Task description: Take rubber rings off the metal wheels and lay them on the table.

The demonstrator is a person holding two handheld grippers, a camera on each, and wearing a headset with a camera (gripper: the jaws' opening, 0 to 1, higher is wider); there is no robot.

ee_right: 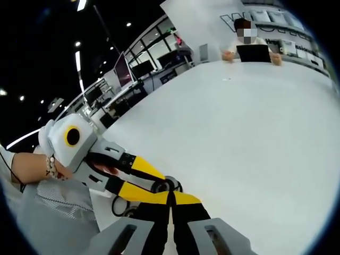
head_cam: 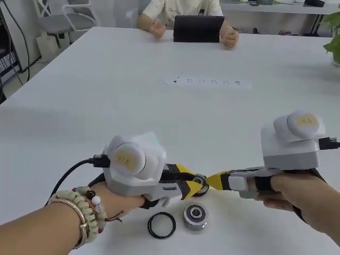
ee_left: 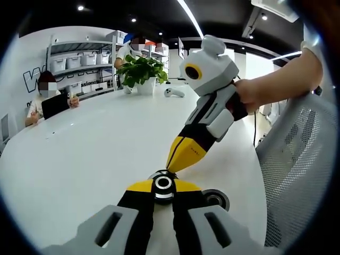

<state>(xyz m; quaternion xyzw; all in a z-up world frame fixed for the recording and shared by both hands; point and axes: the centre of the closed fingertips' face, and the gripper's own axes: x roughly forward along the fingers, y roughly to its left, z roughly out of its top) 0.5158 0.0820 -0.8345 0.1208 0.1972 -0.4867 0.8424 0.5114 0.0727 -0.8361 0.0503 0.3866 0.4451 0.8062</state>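
My left gripper [head_cam: 192, 187] comes in from the left, shut on a small metal wheel [head_cam: 201, 183] that still carries its black rubber ring. In the left gripper view the wheel [ee_left: 163, 185] sits between the yellow jaws of that gripper [ee_left: 163, 187]. My right gripper [head_cam: 211, 181] reaches in from the right, its yellow tips pinched shut on the edge of that ring [ee_left: 159, 174]. In the right gripper view the right gripper [ee_right: 170, 197] meets the wheel [ee_right: 166, 185]. A loose rubber ring [head_cam: 161, 224] and a bare metal wheel [head_cam: 195, 217] lie on the white table [head_cam: 159, 122] just in front.
A person sits at the far end of the table behind a dark laptop [head_cam: 198, 28]. A flat white power strip [head_cam: 207, 82] lies mid-table. A potted plant [head_cam: 334, 45] stands at the right edge. A black cable [head_cam: 74, 172] trails from my left gripper.
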